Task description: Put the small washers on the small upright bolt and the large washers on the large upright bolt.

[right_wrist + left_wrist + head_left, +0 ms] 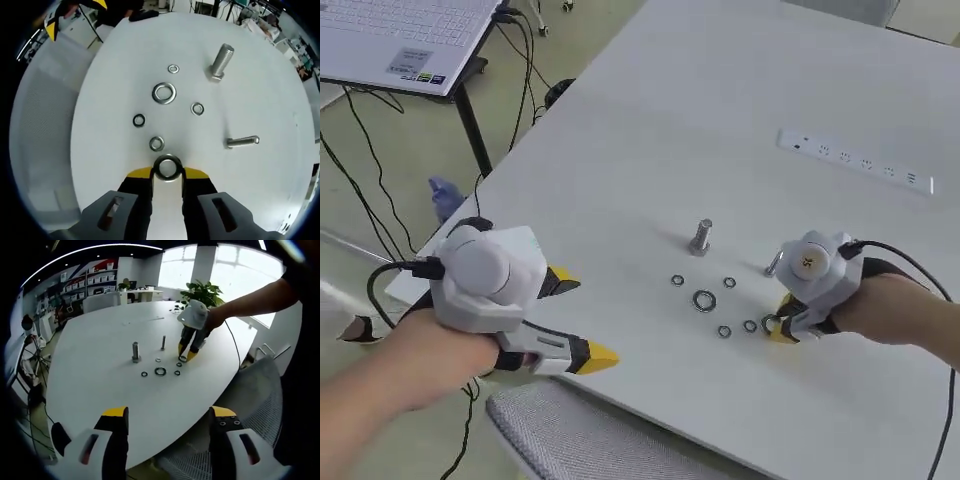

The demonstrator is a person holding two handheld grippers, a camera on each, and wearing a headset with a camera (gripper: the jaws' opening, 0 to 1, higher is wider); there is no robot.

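Note:
The large upright bolt (702,237) (135,351) (220,62) and the thin small bolt (773,264) (163,342) (242,141) stand mid-table. Around them lie several small washers (677,280) (156,143) and one large washer (704,300) (160,371) (164,93). My right gripper (780,325) (187,355) (167,172) is down at the tabletop, its yellow tips closed against a second large washer (167,167) lying flat between them. My left gripper (582,320) (169,412) hovers open and empty by the table's near edge, well left of the washers.
A white power strip (855,160) lies on the far right of the white table (650,120). A laptop (410,40) sits on a stand at the far left with cables hanging. A grey chair (570,440) is tucked under the near table edge.

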